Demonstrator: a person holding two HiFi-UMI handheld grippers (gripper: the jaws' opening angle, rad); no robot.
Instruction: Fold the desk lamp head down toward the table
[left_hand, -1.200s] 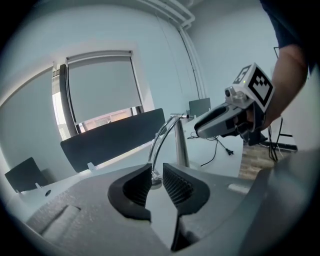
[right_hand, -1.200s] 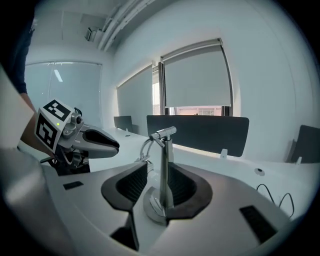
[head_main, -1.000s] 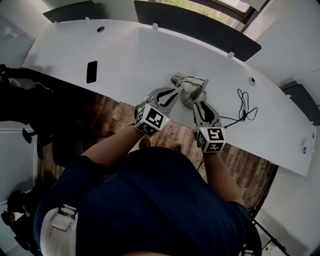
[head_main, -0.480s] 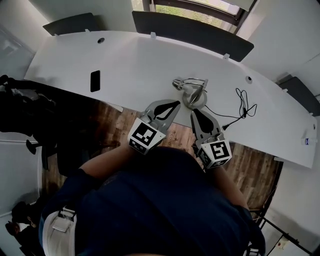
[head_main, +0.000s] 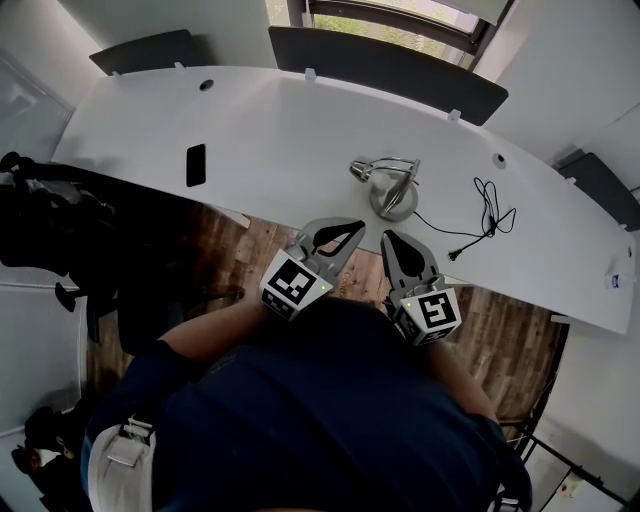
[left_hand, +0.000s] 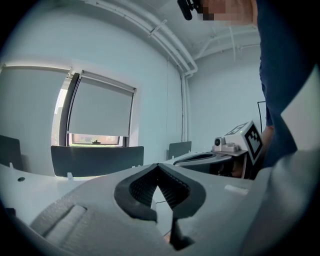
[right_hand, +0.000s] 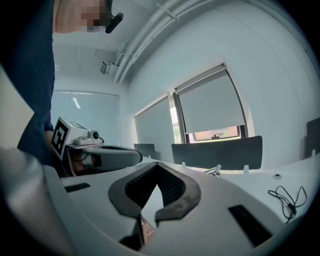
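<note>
The silver desk lamp (head_main: 386, 187) stands on the white table (head_main: 280, 120), with its arm and head folded low over its round base. Both grippers hang over the floor just short of the table's near edge, clear of the lamp. My left gripper (head_main: 354, 226) is shut and empty, its toothed pads meeting at the tips (left_hand: 158, 168). My right gripper (head_main: 390, 239) is shut the same way with nothing between the pads (right_hand: 159, 168). In the right gripper view a bit of the lamp (right_hand: 216, 170) shows past the jaw.
A black phone (head_main: 196, 165) lies near the table's left front edge. A black cable (head_main: 488, 213) trails right of the lamp. Dark partition panels (head_main: 390, 58) line the far edge. Wooden floor (head_main: 230, 250) shows below the table.
Both grippers have drawn back from the lamp toward the person and lifted. The lamp now stands free on the table.
</note>
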